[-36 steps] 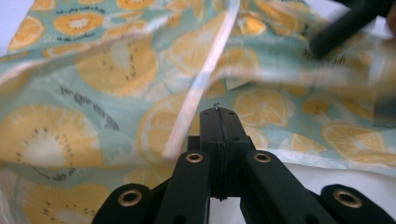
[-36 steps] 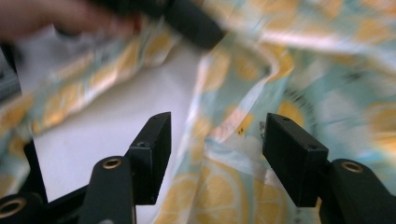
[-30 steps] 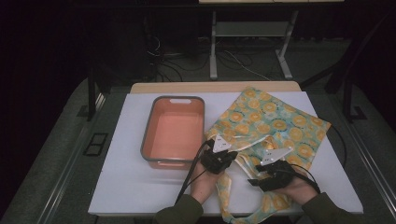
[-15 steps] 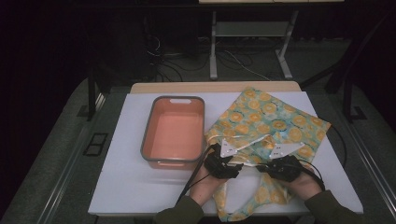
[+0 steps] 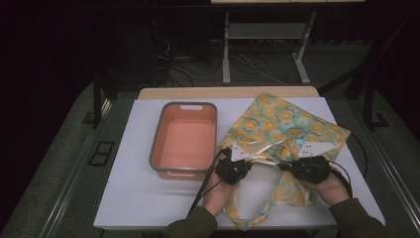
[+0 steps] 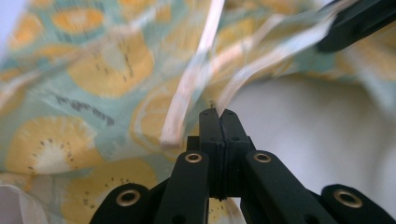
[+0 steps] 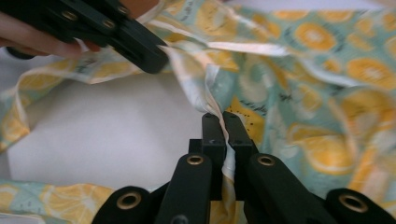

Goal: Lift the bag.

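So the fabric bag (image 5: 287, 124), teal with orange-slice print and pale trim, lies rumpled on the counter (image 5: 148, 198) right of an orange tub (image 5: 184, 139). My left gripper (image 5: 236, 159) and right gripper (image 5: 296, 163) fingers are both clamped on its rim.
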A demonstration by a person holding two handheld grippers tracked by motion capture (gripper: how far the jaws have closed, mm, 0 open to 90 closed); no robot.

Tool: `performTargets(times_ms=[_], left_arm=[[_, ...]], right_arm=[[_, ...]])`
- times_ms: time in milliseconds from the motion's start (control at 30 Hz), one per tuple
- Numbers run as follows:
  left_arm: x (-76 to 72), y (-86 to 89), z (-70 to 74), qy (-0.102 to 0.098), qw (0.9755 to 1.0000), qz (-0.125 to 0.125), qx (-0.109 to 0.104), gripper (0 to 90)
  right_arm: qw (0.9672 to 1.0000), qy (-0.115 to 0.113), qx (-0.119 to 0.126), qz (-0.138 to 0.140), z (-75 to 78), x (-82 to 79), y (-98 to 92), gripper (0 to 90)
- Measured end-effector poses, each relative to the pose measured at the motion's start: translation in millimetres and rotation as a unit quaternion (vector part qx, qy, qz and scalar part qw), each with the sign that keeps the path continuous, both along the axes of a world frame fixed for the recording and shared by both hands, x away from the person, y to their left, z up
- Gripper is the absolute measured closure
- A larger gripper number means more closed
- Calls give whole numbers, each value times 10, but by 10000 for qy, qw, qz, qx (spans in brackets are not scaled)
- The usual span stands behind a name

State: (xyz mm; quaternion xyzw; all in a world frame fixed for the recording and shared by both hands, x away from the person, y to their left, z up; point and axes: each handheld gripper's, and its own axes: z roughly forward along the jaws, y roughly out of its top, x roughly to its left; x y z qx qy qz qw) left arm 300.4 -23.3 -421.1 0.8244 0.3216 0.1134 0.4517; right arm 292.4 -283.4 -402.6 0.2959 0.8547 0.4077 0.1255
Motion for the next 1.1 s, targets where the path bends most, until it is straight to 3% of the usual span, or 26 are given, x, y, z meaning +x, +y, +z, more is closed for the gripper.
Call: performTargets(times_ms=[200, 367, 467, 500, 567, 700, 833, 1000, 1100], left_arm=[[8, 72, 307, -329, 9981, 119, -514, 897], [1, 160, 614, -649, 9936, 173, -904, 898], [-24, 199, 826, -873, 9890, 178, -1180, 897], [-27, 202, 882, -951, 9878, 170, -1222, 898], [12, 187, 930, -986, 9877, 159, -1199, 897], [219, 105, 831, -775, 9903, 248, -1124, 896], [468, -32, 661, -620, 9925, 383, -982, 894], [729, -231, 501, -498, 9928, 603, -903, 892], [869, -336, 400, -435, 9941, 703, -703, 890]], right_arm=[[9996, -227, 118, -69, 155, 66, -23, 892], [9979, -533, 366, -20, 364, 51, -7, 893], [9954, -737, 613, 23, 528, 40, -7, 892], [9944, -817, 665, 35, 584, 34, -3, 892], [9932, -930, 705, 21, 671, 43, -10, 892], [9935, -872, 714, -155, 657, 195, -69, 892], [9947, -748, 540, -453, 541, 417, -122, 891], [9945, -491, 436, -811, 369, 692, -205, 891], [9938, -343, 368, -988, 261, 820, -249, 891]])
